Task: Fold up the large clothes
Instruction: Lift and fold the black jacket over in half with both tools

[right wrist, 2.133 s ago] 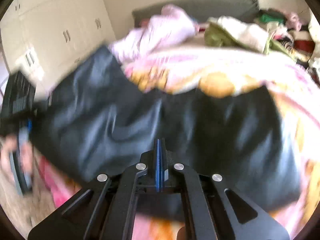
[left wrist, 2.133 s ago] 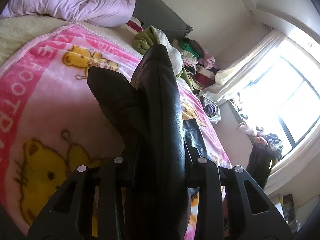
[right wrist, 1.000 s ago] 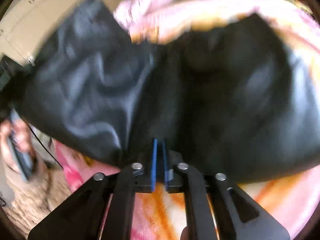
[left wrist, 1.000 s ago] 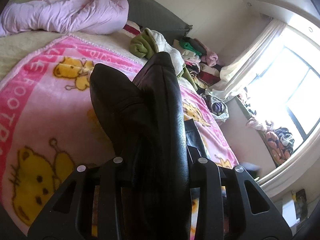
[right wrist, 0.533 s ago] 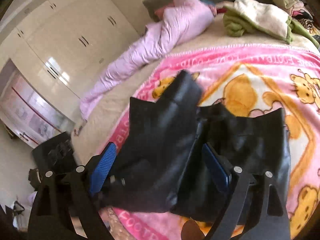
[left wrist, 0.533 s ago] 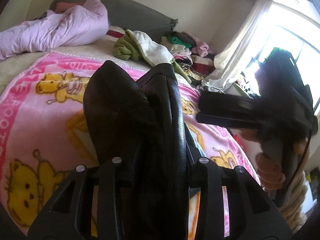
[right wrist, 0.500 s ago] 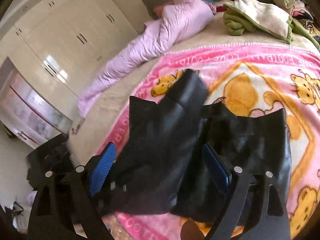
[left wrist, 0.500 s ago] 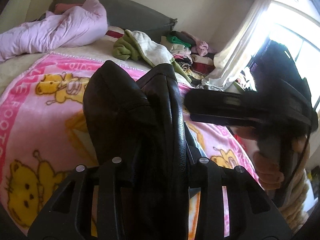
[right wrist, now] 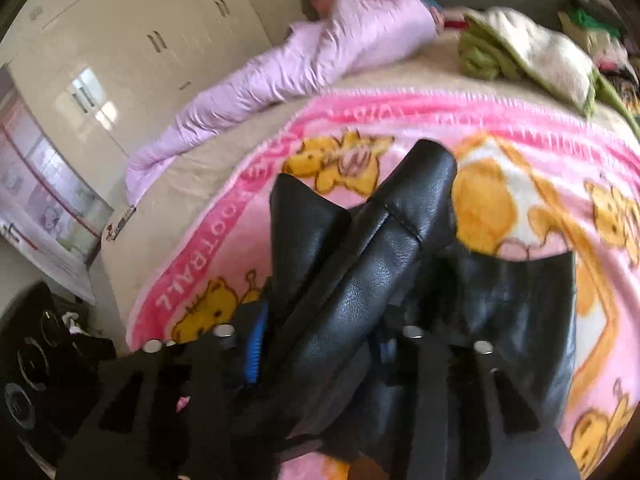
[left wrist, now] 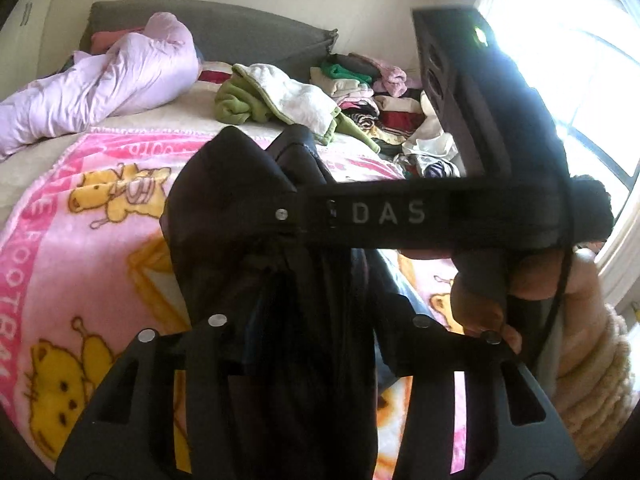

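A black leather garment [right wrist: 376, 268] lies bunched on the pink cartoon blanket [right wrist: 520, 152]. In the left wrist view the garment [left wrist: 240, 208] runs up between my left gripper's fingers [left wrist: 316, 344], which are shut on a thick fold of it. My right gripper [right wrist: 320, 340] has its jaws around a leather sleeve-like fold, blue pads [right wrist: 254, 344] touching it, closing on it. In the left wrist view the right gripper's body [left wrist: 400, 216] crosses over the garment from the right, with the hand holding it.
A lilac quilt [left wrist: 100, 80] lies at the head of the bed by the grey headboard [left wrist: 240, 32]. A green and white blanket [left wrist: 280, 100] and stacked clothes [left wrist: 360, 92] sit at the back right. Window at right; wardrobes [right wrist: 140, 40] at left.
The right gripper has moved in over the garment and narrowed from wide open onto a leather fold. The left gripper keeps its hold and has tilted slightly.
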The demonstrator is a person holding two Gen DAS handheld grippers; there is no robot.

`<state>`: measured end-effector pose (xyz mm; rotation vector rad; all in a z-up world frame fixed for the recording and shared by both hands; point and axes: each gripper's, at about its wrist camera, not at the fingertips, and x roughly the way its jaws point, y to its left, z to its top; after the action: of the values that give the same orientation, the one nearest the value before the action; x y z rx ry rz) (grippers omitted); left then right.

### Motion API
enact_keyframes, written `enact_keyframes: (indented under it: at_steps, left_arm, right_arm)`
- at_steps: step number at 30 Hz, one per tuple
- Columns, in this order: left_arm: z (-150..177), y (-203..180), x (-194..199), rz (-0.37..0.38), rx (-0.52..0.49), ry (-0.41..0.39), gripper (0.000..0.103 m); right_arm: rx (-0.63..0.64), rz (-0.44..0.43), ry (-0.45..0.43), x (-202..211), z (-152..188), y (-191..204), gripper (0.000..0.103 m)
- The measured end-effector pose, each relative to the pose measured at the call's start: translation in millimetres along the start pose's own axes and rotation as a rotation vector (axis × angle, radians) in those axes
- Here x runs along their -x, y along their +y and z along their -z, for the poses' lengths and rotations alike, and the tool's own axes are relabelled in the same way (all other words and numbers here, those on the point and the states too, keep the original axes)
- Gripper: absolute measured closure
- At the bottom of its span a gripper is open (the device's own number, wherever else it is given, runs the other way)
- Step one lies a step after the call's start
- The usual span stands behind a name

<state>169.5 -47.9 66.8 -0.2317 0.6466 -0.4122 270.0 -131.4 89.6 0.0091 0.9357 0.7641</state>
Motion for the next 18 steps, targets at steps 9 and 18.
enact_keyframes:
  at_steps: [9,18]
  left_arm:
    - [6.8,-18.0,44.1,0.099,-0.028,-0.090,0.028]
    - [9.1,46.6,12.2,-0.049,0.160,-0.054,0.021]
  right_arm:
    - [-0.041,0.009,-0.125,30.6,19.7,-51.8,0.084]
    - [-0.175,-0.040,-0.168,44.8,42.7,-140.5,0.084]
